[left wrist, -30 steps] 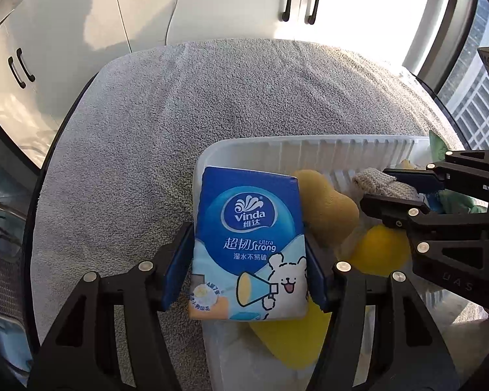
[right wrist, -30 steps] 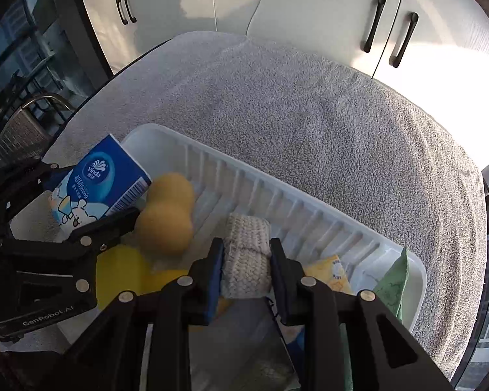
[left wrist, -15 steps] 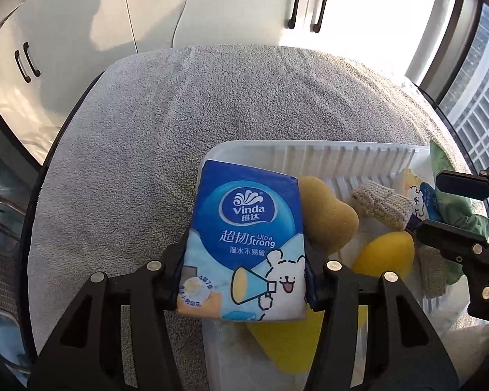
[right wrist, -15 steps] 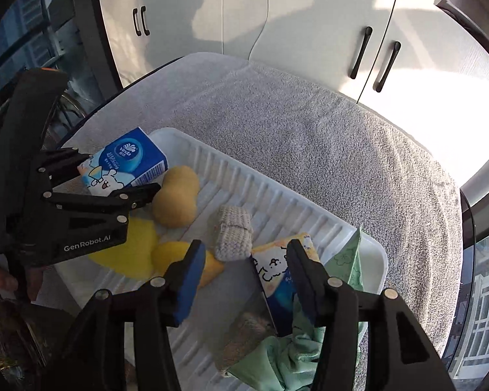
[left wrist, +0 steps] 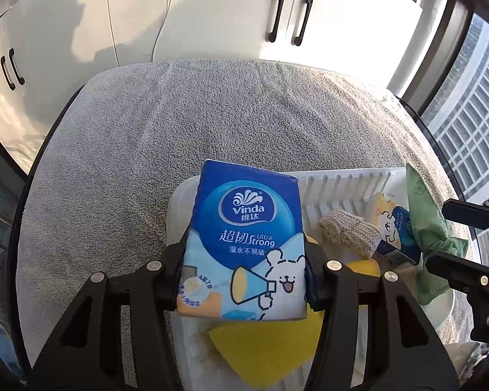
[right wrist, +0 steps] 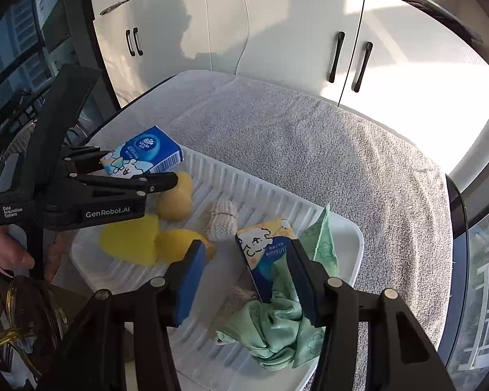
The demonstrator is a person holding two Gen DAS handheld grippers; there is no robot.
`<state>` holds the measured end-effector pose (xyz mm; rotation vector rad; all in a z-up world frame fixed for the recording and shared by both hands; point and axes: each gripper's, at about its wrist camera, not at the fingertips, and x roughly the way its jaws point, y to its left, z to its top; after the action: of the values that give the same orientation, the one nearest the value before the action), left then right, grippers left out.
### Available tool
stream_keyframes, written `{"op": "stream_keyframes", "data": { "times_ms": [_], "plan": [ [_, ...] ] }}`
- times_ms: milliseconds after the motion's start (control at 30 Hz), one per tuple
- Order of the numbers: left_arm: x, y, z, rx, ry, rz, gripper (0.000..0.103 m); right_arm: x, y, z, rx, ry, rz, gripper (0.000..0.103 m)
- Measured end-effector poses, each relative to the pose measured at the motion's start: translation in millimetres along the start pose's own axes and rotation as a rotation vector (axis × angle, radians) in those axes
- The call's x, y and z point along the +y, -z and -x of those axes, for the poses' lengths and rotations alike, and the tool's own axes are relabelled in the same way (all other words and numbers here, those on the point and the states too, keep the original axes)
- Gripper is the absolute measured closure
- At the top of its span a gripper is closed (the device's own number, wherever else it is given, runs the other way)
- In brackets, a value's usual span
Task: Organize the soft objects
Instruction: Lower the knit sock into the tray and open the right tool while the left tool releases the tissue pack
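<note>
Right wrist: knitted roll now released.

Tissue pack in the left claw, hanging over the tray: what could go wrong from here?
1. The blue tissue pack is pinched only at its lower sides by the left claw; being soft, it may sag or slip.
2. It hangs over the white tray's corner, so a drop could land half on the rim or on the grey towel.
3. The right claw, jaws just opened, sits over the second tissue pack and green cloth; it could snag the cloth.
</note>
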<state>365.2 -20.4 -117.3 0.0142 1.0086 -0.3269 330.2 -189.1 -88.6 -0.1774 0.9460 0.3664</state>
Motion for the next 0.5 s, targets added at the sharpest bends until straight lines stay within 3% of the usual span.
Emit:
{"op": "stream_keyframes", "data": {
  "times_ms": [100,267,333,433,500],
  "plan": [
    [-3.8,6.9,4.5,0.003,0.089,-0.013,0.052,0.2,2.1,4.9,-0.004,0.014,0.013,0.048],
    [1.0,9.4,5.2,0.011,0.121,-0.019,0.051,-5.5,1.5,9.0,-0.008,0.01,-0.009,0.048],
    [9.9,8.8,1.3,0.016,0.203,0.019,0.051,-6.3,1.1,8.5,-0.01,0.002,-0.02,0.048],
    [29.7,9.8,-12.7,0.04,0.279,0.15,0.05,-4.8,2.5,5.1,-0.005,0.001,-0.02,0.048],
    [38.7,11.1,-12.9,0.014,0.313,0.201,0.051,-3.2,3.5,2.9,0.001,0.003,-0.014,0.048]
  ]
}}
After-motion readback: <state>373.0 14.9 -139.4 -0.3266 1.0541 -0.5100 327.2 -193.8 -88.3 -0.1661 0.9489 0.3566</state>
